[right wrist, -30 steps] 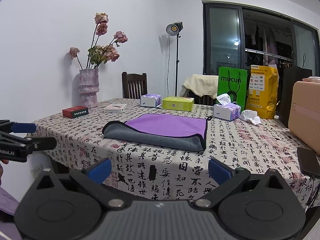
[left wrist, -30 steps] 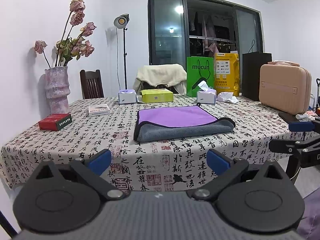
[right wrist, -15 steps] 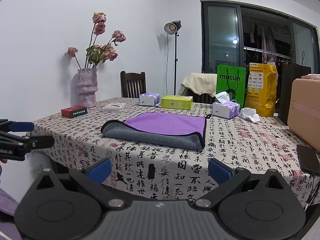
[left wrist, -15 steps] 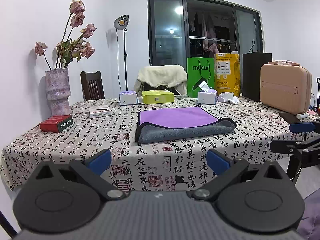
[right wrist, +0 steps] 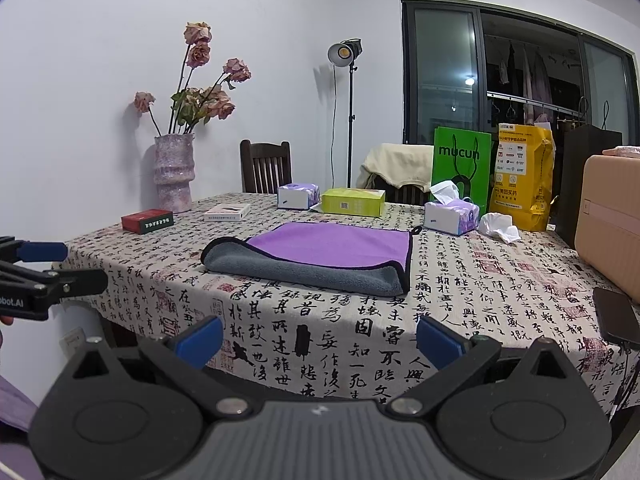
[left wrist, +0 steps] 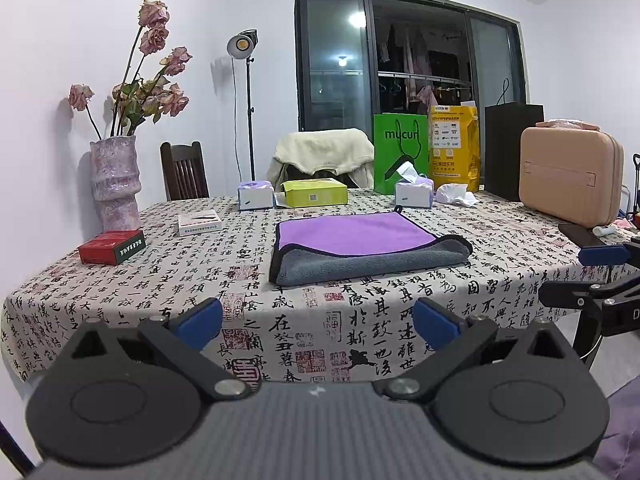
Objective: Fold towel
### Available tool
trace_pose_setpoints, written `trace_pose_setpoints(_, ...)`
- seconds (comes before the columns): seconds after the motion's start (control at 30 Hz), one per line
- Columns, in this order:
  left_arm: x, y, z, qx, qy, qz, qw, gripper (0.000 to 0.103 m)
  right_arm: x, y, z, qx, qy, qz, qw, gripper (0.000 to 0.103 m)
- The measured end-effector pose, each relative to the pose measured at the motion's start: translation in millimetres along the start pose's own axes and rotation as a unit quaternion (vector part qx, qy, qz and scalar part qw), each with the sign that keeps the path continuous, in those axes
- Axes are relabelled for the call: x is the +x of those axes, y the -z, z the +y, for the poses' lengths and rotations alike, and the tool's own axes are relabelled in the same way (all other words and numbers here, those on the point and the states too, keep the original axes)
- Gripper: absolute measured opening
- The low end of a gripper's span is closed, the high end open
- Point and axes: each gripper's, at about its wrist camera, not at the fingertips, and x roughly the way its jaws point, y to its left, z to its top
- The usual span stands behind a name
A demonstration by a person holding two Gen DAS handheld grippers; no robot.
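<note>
Left tongs (left wrist: 318, 322): spread wide and empty at the bottom of the left wrist view, held short of the table's near edge; they also show at the left edge of the right wrist view (right wrist: 60, 268).
Right tongs (right wrist: 318, 340): spread wide and empty at the bottom of their own view, also short of the table; their blue tips reach in at the right edge of the left wrist view (left wrist: 580, 276).
Towel (left wrist: 360, 244): folded over, purple face on top with a grey layer showing along the near side, lying flat at the centre of the frame, well apart from both tongs.
Table (left wrist: 160, 280): covered with a cloth printed in black calligraphy.
Red box (left wrist: 112, 246): left of the towel, near the vase (left wrist: 114, 182) of dried roses.
Tissue box (right wrist: 450, 214): beyond the towel, upper right of it.
Pink case (left wrist: 570, 174): right side of the frame.
</note>
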Motion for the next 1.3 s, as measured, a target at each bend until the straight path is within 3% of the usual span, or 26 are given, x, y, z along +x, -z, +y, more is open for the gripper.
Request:
trace_pose_setpoints(0.57,3.5,0.2,0.4,0.016,-0.001,-0.001,0.9999,0.103,3.0,0.5,-0.8,-0.004,0.002,-0.001,1.000,0.103)
trace_pose_setpoints(1.3,56.6,-0.2,12.6,0.018,-0.006,0.041,0.9990,0.103,33.2,0.9,-23.4,0.005,0.026,-0.006,1.000,0.103)
